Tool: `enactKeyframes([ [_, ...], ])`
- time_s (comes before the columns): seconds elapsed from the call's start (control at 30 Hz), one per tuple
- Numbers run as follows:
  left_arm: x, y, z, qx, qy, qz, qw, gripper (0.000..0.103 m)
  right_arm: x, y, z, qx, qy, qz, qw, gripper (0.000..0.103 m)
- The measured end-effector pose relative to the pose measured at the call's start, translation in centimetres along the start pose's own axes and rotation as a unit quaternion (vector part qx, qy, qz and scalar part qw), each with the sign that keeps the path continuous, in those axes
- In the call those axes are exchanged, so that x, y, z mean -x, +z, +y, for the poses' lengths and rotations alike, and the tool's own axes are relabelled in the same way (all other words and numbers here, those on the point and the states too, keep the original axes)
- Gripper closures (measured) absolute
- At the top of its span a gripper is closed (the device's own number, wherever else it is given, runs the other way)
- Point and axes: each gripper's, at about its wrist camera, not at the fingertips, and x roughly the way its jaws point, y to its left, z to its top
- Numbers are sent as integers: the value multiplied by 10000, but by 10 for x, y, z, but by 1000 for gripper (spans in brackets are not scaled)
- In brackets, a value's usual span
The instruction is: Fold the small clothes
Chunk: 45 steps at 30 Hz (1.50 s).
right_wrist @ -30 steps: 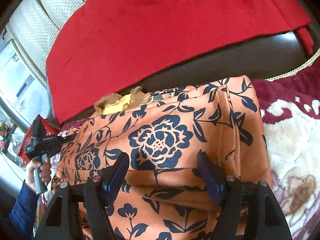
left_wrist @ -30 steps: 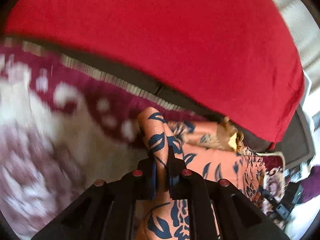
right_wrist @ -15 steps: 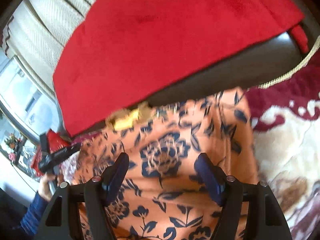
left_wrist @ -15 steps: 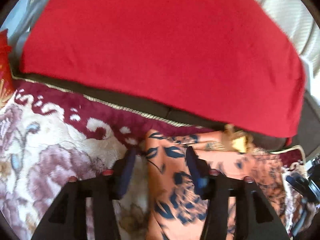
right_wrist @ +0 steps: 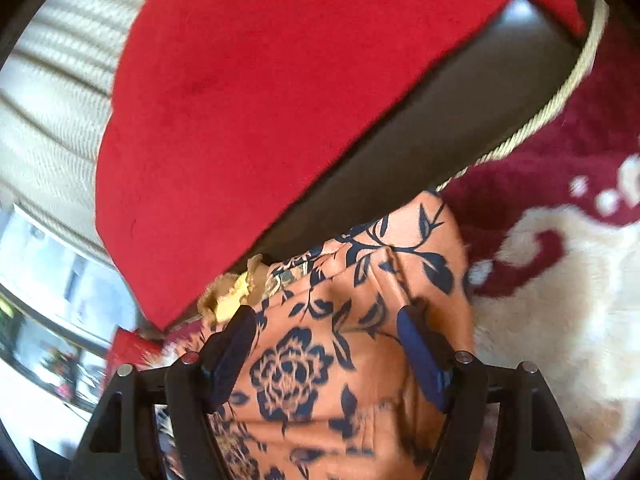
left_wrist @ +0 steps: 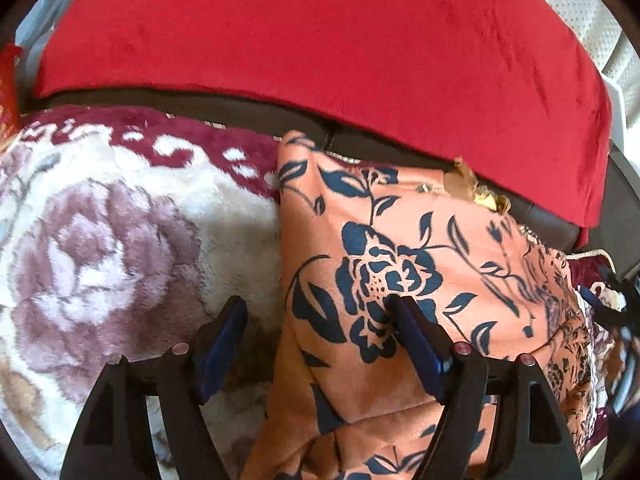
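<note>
Both grippers released above the orange floral garment on the plush blanket.

Left gripper (left_wrist: 316, 320): jaws have just been opening and now stand wide, gripping nothing; the garment's (left_wrist: 400, 240) left edge lies between them, one finger over the cloth, the other over the cream-and-maroon floral blanket (left_wrist: 100, 248). Right gripper (right_wrist: 326, 328): jaws spread wide, nothing clamped, positioned over the same garment (right_wrist: 360, 340), which fills the gap between the fingers; view slightly blurred. Garment lies folded, orange with dark blue flowers, on the blanket, its far edge against a dark cushion edge under a red cloth (left_wrist: 320, 32). A small tan-and-yellow scrap (left_wrist: 476, 192) sits at the garment's far edge, beside the red cloth.
</note>
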Motion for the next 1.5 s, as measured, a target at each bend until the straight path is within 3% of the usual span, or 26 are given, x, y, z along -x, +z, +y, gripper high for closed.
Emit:
enactKeyframes([
  [0.13,45,-13,-7,-206,48,-287,9994,26,60,-29,16,490,-107,-359,9981,27],
  [0.33,118,-50,-16,-278,-78,-712,9970,25,171,-109,29,1074,-332,-1008,9885,25],
  [0.57,193,-112,-34,-497,-35,-1172,9919,24,253,-190,41,1306,-865,-1651,9738,23],
  [0.67,209,-134,-38,-497,-29,-1186,9917,21,287,-217,50,1545,-1140,-1899,9629,23],
  [0.77,221,-159,-37,-468,-43,-1097,9928,21,311,-240,48,1476,-1103,-1905,9642,20],
  [1.0,222,-211,-6,-54,189,-749,9970,20,293,-271,7,991,-1140,-1121,9821,19],
  [1.17,228,-232,22,436,204,-605,9970,20,253,-277,-33,225,-390,-263,9986,20],
  [1.27,232,-239,30,583,256,-596,9962,20,232,-284,-44,124,-352,37,9993,20],
  [1.5,232,-254,61,1487,58,-414,9880,20,216,-293,-49,174,-277,112,9994,21],
])
